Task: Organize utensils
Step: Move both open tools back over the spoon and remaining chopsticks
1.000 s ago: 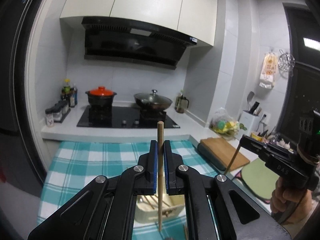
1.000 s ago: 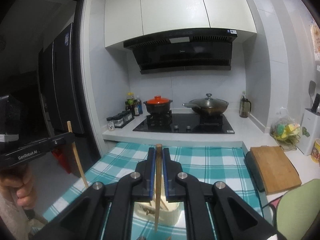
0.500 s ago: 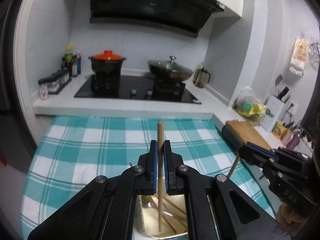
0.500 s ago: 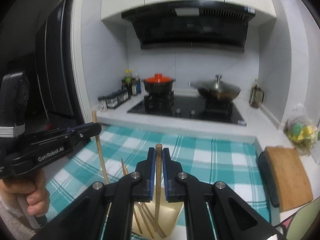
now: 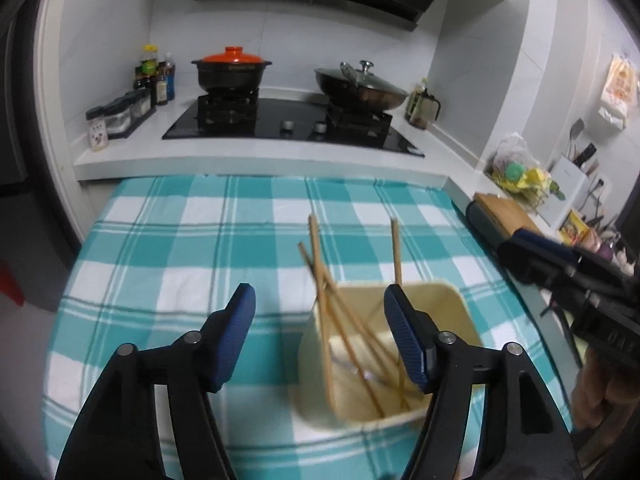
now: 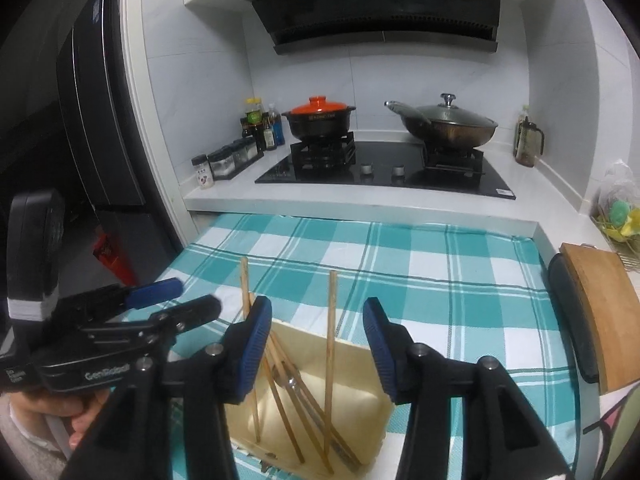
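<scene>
Right wrist view, nearest first: the right tongs (image 6: 316, 340) stand apart, holding nothing, above the cream holder (image 6: 360, 396) at the near edge of the bench (image 6: 440, 280). Beside them the left tongs (image 5: 320, 336) are likewise spread and free. Several wooden chopsticks (image 6: 330, 364) already lean inside the holder; I see none loose on the checked cloth, so the sorting looks nearly finished. The left tool reads "GenRobot"; farther off, the range hood (image 6: 376, 4) reads "Midea".
</scene>
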Available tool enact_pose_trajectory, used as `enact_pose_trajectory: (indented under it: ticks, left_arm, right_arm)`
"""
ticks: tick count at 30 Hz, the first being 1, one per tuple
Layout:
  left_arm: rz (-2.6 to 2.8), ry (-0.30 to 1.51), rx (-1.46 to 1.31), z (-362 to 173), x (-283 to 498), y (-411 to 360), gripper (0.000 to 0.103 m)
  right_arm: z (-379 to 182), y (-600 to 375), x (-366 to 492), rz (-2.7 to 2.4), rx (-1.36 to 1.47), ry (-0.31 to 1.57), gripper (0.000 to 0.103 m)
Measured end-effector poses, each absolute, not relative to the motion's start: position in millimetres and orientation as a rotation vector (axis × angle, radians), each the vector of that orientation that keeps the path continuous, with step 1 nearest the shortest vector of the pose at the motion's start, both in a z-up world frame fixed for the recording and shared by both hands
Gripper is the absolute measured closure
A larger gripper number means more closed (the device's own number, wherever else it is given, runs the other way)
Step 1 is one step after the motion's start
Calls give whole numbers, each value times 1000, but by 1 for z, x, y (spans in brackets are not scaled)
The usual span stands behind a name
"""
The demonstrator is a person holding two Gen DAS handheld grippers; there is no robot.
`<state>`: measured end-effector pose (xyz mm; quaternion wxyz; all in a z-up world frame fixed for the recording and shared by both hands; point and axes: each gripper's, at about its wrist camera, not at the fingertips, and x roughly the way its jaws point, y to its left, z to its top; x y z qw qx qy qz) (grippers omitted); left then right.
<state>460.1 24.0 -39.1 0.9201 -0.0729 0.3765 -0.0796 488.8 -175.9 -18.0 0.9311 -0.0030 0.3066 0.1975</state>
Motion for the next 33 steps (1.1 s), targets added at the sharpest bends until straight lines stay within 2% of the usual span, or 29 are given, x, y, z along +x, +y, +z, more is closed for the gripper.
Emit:
enact_pose_trajectory:
  ticks: [3, 5, 11, 18, 21, 33]
  left_arm:
    - [-172, 841, -131, -46, 424, 36, 23]
    - [-182, 882, -108, -53, 397, 42, 21]
    - [-192, 962, -34, -85, 301, 40, 18]
    - [-194, 944, -65, -111, 216, 8, 14]
    - [-212, 921, -101, -113, 194, -6, 14]
    - [-189, 933, -99, -133, 158, -33, 12]
  right_arm:
    - [-11, -182, 465, 368, -32, 626, 52]
    - [-12, -188, 443, 357, -44, 637, 46]
    - [-49, -206, 355, 330, -98, 755, 46]
    - [-98, -220, 258, 207, -95, 789, 46]
    - [-109, -224, 230, 167, -36, 793, 46]
    - [-129, -229, 173, 49, -106, 751, 46]
